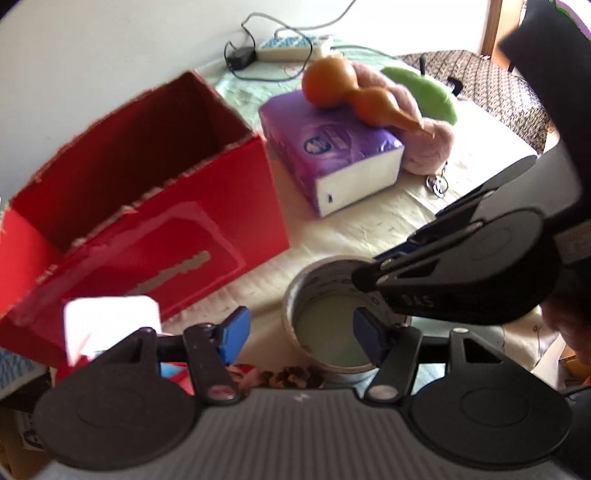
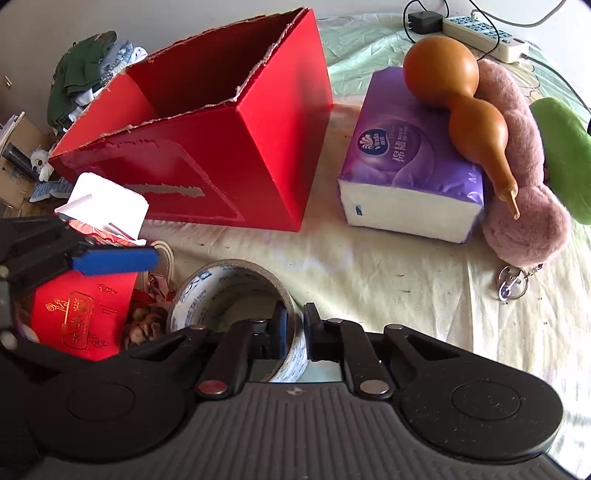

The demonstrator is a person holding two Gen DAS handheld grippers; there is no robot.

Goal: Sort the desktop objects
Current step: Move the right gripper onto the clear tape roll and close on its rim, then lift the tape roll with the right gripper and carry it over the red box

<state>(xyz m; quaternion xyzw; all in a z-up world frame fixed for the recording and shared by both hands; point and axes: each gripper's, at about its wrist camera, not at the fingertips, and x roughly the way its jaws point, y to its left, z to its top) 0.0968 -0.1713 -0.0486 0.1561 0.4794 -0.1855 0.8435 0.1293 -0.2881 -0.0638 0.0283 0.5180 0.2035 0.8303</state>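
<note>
Right claw (image 2: 294,326) pinches the near wall of the clear-tape roll with its grey cardboard core (image 2: 236,291), red cardboard box (image 2: 236,147) ahead-left; left claw (image 1: 299,334) spread, empty

Cream-sheeted table (image 2: 388,266) carries red box (image 2: 229,147), tape roll (image 2: 207,284), purple tissue pack (image 2: 402,177). Pink plush keychain (image 2: 517,221), power strip (image 2: 487,33) also on it.

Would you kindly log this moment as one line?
right gripper: shut on tape roll wall | left gripper: open, holding nothing | red box: open-topped, nothing visible inside | gourd: on tissue pack
</note>
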